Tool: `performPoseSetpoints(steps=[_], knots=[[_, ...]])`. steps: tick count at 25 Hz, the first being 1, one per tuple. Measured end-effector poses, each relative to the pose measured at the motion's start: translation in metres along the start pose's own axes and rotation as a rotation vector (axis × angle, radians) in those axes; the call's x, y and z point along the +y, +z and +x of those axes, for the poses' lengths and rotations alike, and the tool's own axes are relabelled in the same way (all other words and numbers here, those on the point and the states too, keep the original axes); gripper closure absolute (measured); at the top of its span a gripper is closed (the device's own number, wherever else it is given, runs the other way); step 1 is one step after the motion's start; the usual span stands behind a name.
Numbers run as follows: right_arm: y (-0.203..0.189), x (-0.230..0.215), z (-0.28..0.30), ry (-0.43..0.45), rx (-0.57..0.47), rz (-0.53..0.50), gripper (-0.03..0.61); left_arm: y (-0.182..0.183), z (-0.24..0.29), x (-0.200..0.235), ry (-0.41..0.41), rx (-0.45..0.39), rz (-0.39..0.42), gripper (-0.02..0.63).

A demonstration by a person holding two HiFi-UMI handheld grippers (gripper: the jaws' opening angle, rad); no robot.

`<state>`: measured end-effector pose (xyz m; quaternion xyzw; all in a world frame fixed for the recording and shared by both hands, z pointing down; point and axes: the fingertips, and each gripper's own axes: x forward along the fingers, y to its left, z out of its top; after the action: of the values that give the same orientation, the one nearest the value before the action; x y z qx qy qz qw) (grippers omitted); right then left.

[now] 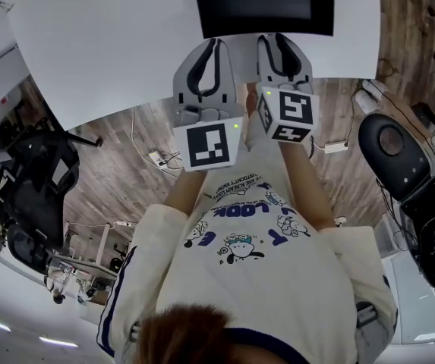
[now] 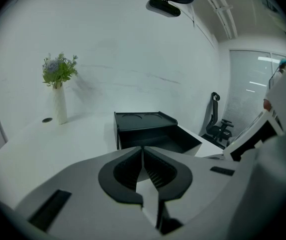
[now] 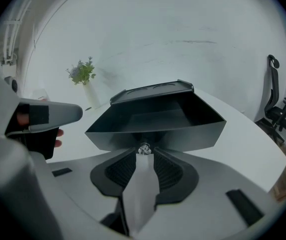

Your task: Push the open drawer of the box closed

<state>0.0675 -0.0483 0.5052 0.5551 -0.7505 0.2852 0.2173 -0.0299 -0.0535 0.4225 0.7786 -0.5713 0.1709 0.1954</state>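
The black box [image 2: 143, 121] stands on the white table [image 1: 111, 44], its drawer [image 3: 155, 124] pulled out toward me. My right gripper [image 3: 143, 151] is at the drawer's front, its fingertips closed on the small shiny knob [image 3: 143, 148]. In the head view the right gripper [image 1: 278, 39] reaches the box's [image 1: 263, 6] near edge. My left gripper [image 2: 143, 150] is shut with nothing in it, hanging short of the box and to its left. In the head view the left gripper [image 1: 214, 45] sits beside the right one.
A white vase with a green sprig [image 2: 59, 96] stands far left on the table. Office chairs [image 1: 39, 196] and a black one [image 2: 218, 124] sit off the table's edges. A hand on the left gripper's body [image 3: 38, 121] is close at the right gripper's left.
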Motion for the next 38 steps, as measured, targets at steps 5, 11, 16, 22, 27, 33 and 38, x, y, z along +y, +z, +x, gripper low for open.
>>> performPoseSetpoints(steps=[5,11,16,22,27,33,38], knots=[[-0.002,-0.001,0.006,0.002,0.007,0.001,0.495,-0.001,0.003,0.001,0.002,-0.001,-0.011,0.589],[-0.001,0.0,0.006,0.0,0.007,-0.005,0.499,-0.003,0.0,0.005,0.01,0.004,-0.027,0.589],[-0.003,-0.002,0.006,0.007,0.013,-0.001,0.5,-0.003,-0.001,0.004,0.011,0.002,-0.027,0.589],[0.001,-0.003,0.004,0.007,0.018,-0.002,0.502,0.006,-0.002,0.006,0.022,-0.012,-0.033,0.589],[0.01,-0.004,0.006,0.011,0.016,-0.006,0.502,0.013,0.0,0.008,0.024,-0.017,-0.034,0.589],[0.02,-0.006,0.017,0.012,0.02,-0.007,0.502,0.021,0.005,0.013,0.031,-0.019,-0.029,0.589],[0.029,-0.005,0.022,0.017,0.018,-0.007,0.502,0.029,0.008,0.02,0.045,-0.031,-0.032,0.589]])
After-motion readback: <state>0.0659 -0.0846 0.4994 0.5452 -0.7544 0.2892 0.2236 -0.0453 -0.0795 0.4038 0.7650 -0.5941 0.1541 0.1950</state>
